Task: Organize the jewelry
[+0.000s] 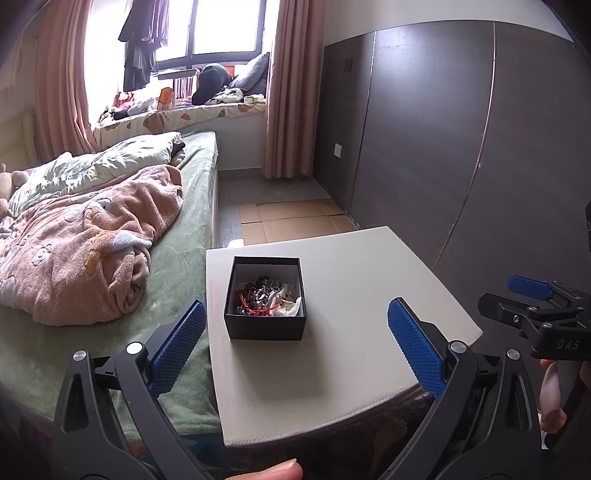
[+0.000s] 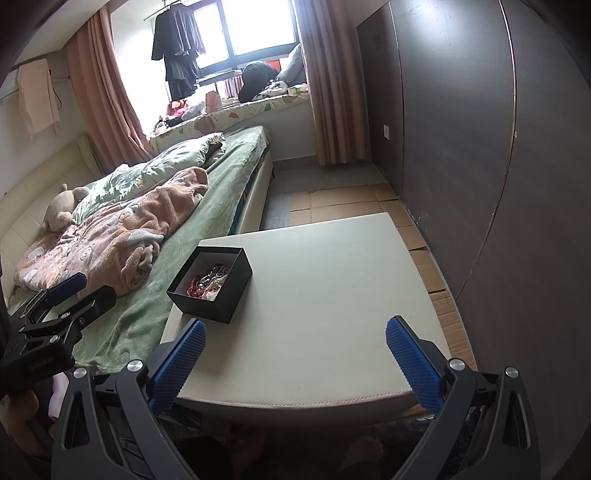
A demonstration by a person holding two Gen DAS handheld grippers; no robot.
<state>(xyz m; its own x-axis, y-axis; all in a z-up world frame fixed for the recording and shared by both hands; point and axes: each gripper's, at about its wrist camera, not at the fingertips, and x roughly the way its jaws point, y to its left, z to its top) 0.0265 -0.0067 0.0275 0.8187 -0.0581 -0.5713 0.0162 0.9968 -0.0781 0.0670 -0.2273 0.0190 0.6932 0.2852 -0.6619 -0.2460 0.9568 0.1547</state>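
Left wrist view: the left gripper (image 1: pixel 297 343) hangs over the near part of the cream table (image 1: pixel 369 295), its blue-padded jaws spread wide with nothing between them. Straight ahead, between the two fingers and a little farther out, a black box (image 1: pixel 264 325) sits on the table toward its left edge, lid off. Inside lies a tangle of jewelry (image 1: pixel 264 295): dark beads, red cord and something pale at the right corner; single pieces are too small to tell apart. The right gripper (image 1: pixel 532 291) shows at the right border, off the table's right side, held in a hand (image 1: pixel 552 391); from here I cannot tell how its jaws stand.

In the right wrist view, the right gripper (image 2: pixel 295 345) has its jaws wide apart and empty above the table's near edge (image 2: pixel 295 400). The black box (image 2: pixel 218 295) is far-left of it, near the table's left edge, with the jewelry (image 2: pixel 207 282) in it. The left gripper (image 2: pixel 66 295) appears at the left, over the bed (image 2: pixel 147 325). A pink blanket (image 2: pixel 122 236) lies crumpled on the bed, beyond it a window (image 2: pixel 258 26) with curtains.
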